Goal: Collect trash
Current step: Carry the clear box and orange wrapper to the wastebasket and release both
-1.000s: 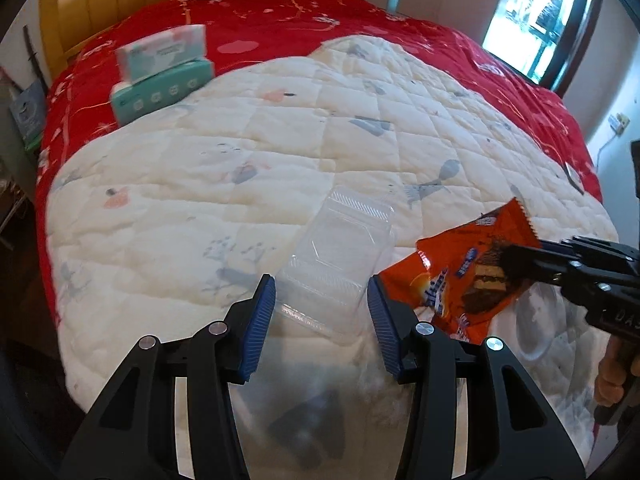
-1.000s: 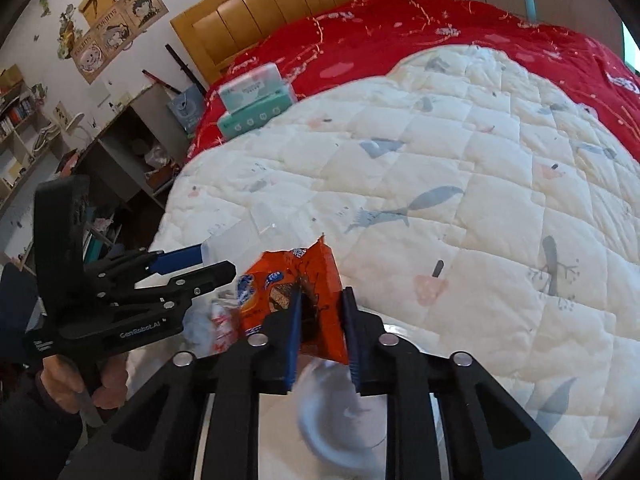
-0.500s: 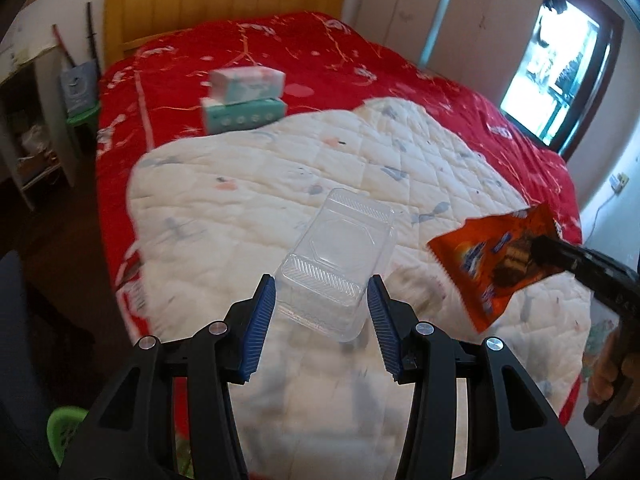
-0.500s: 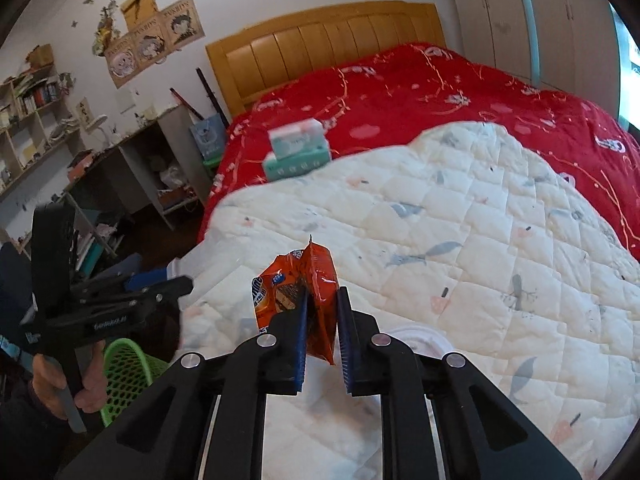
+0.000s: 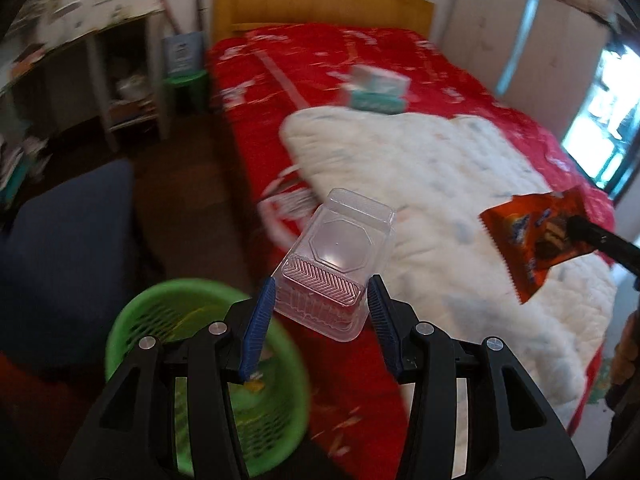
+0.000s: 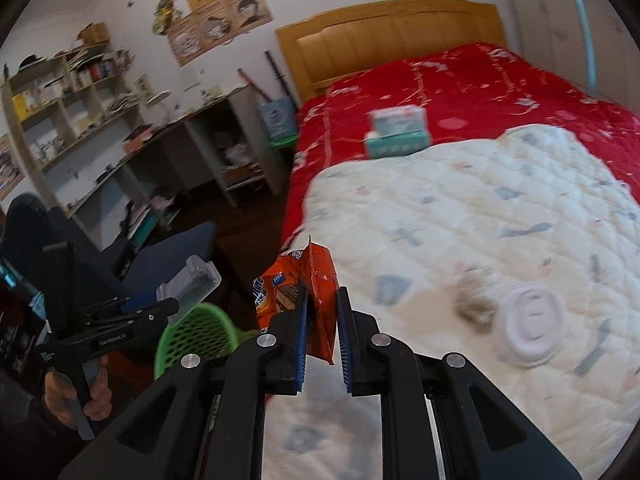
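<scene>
- While the left gripper point(image 5: 322, 312) hangs off the bed's side, its blue fingers point(image 5: 260, 320) clasp a clear plastic clamshell box point(image 5: 336, 260) by its near end, the box tilted up and away over the edge of the bed point(image 5: 360, 72).
- Just below and left of that box sits a green mesh basket point(image 5: 168, 320) on the floor, partly hidden by the gripper's black frame.
- Nearly closed, the right gripper point(image 6: 322, 320) pinches an orange snack wrapper point(image 6: 312, 276), which stands upright between the fingers above the white quilt point(image 6: 480, 208).
- On the quilt to the right lies a white round lid point(image 6: 528, 324), blurred.
- Farther up the bed, two tissue packs point(image 6: 398, 132) are stacked at the quilt's far edge.
</scene>
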A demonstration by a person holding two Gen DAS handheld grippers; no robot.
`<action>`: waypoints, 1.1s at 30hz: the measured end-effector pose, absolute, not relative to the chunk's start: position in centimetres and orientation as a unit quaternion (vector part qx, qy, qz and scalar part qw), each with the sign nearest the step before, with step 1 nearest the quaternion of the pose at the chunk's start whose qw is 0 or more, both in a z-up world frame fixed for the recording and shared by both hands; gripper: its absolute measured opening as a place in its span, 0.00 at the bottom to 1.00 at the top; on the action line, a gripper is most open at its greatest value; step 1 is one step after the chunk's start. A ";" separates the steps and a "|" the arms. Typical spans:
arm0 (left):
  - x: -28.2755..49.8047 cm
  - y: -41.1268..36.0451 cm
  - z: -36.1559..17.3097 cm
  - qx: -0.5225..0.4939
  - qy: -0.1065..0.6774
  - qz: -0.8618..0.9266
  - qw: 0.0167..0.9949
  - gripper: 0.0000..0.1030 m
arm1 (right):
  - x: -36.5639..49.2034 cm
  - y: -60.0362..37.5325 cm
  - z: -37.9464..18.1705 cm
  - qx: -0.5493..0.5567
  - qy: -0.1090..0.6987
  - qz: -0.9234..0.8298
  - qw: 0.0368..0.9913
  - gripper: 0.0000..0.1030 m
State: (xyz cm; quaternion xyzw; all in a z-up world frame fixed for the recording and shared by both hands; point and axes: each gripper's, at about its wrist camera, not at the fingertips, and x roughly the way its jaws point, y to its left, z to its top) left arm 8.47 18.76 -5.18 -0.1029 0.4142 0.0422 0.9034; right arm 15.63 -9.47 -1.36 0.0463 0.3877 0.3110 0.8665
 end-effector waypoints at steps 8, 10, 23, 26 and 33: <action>3.9 24.5 -8.9 -0.148 0.447 0.106 0.876 0.46 | 13.3 -3.7 -2.4 0.039 0.404 0.355 0.842 0.14; 3.2 25.6 -10.0 -0.158 0.458 0.119 0.867 0.48 | 12.9 -2.4 -2.7 0.036 0.410 0.364 0.836 0.14; -0.3 29.8 -13.4 -0.213 0.481 0.163 0.835 0.52 | 10.5 5.4 -5.7 0.020 0.444 0.407 0.798 0.14; -1.2 30.5 -13.5 -0.222 0.478 0.169 0.833 0.56 | 10.0 7.0 -6.4 0.017 0.452 0.416 0.789 0.14; -2.4 31.8 -12.9 -0.236 0.467 0.183 0.833 0.58 | 8.7 10.2 -7.9 0.010 0.469 0.429 0.772 0.17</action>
